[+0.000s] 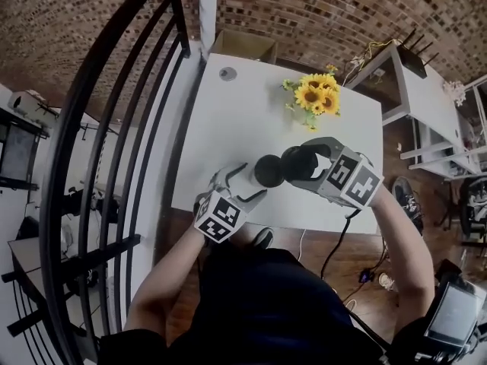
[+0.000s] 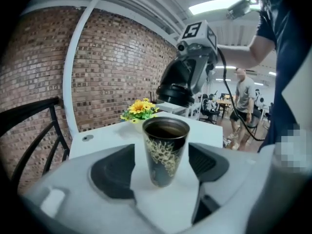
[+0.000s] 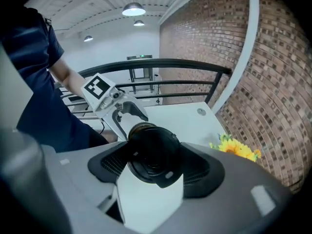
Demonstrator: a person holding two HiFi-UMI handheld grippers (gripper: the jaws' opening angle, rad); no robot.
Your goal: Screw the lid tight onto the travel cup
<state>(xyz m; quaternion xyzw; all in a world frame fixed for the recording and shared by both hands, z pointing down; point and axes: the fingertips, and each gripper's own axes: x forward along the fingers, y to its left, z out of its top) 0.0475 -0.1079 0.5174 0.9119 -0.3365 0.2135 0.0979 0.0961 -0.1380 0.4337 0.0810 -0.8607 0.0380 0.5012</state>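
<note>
A black metal railing (image 1: 114, 128) curves down the left side of the head view, with a brick wall (image 1: 304, 6) across the top. Just right of the railing stands a white bench (image 1: 251, 112); a small round fitting (image 1: 227, 73) sits in its surface at 11 o'clock from the middle.

At the bench's near edge, the person's left arm reaches in from 7 o'clock holding the left gripper (image 1: 242, 182). Its jaws stand apart. The travel cup (image 2: 165, 152) stands upright on the bench between them, with a strip of bench showing between the cup and the left pad, so the jaws are not pressing on it. The cup is black with a gold flower pattern, and its mouth is open and uncovered.

At 3 o'clock from the cup in the head view, the right gripper (image 1: 298, 166) comes in from the person's right arm. Its jaws are clamped on the black round lid (image 3: 155, 156), one pad on each side. In the left gripper view the lid hangs in the air above and behind the cup, tilted, clear of the rim. In the right gripper view the lid hides most of the cup, and only a sliver of the rim shows at 11 o'clock.

A bunch of sunflowers (image 1: 318, 96) sits on the bench at 1 o'clock from the cup, well apart from it
</note>
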